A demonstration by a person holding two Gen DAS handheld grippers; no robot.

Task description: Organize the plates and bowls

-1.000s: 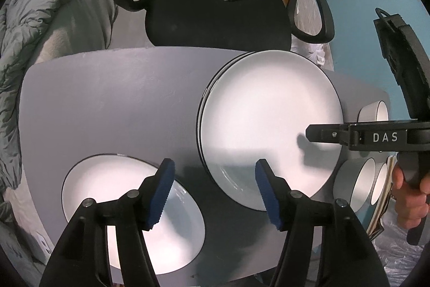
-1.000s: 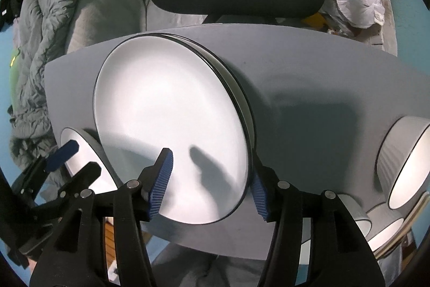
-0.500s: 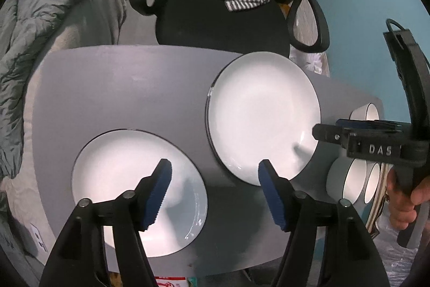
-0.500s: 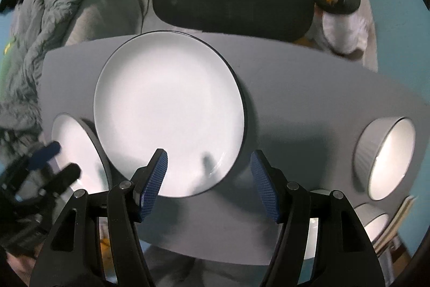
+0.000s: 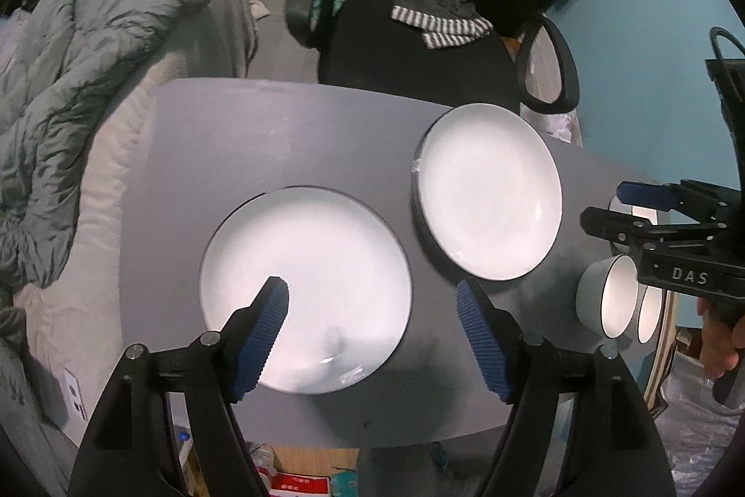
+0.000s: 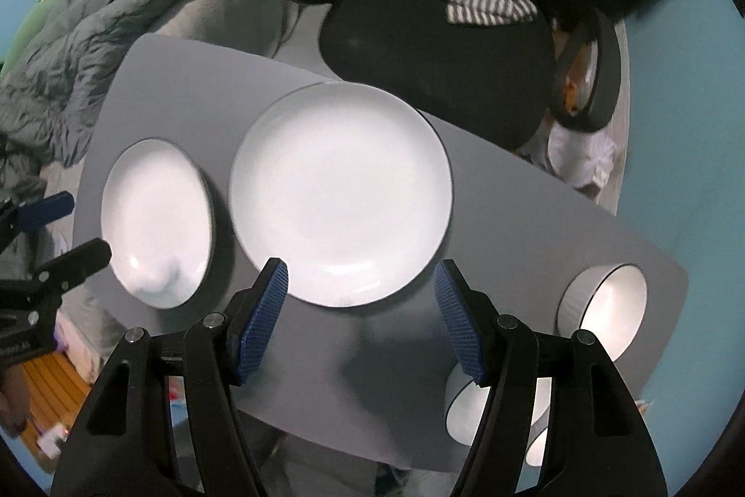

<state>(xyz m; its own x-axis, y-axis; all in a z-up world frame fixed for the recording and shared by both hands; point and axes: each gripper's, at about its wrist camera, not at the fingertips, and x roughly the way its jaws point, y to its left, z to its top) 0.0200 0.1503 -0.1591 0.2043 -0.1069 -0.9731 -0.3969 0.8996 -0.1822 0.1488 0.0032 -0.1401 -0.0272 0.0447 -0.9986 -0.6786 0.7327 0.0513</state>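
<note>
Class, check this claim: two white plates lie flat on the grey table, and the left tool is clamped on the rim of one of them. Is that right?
Not quite. In the left wrist view the left tool is opening above the nearer plate, gripping nothing. The other plate and the grey table are as stated.

Grey surface [image 5: 279, 133] set with white dishes.
Two plate spots lie side by side: a single plate [image 5: 305, 289], a stack [image 5: 489, 196]; bowls [image 6: 605, 310] cluster at one end.

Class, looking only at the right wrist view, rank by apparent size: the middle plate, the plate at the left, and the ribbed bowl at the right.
1. Middle plate
2. Left plate, though fisheye edge distortion squeezes it, so the true sizes may match
3. Ribbed bowl
</note>
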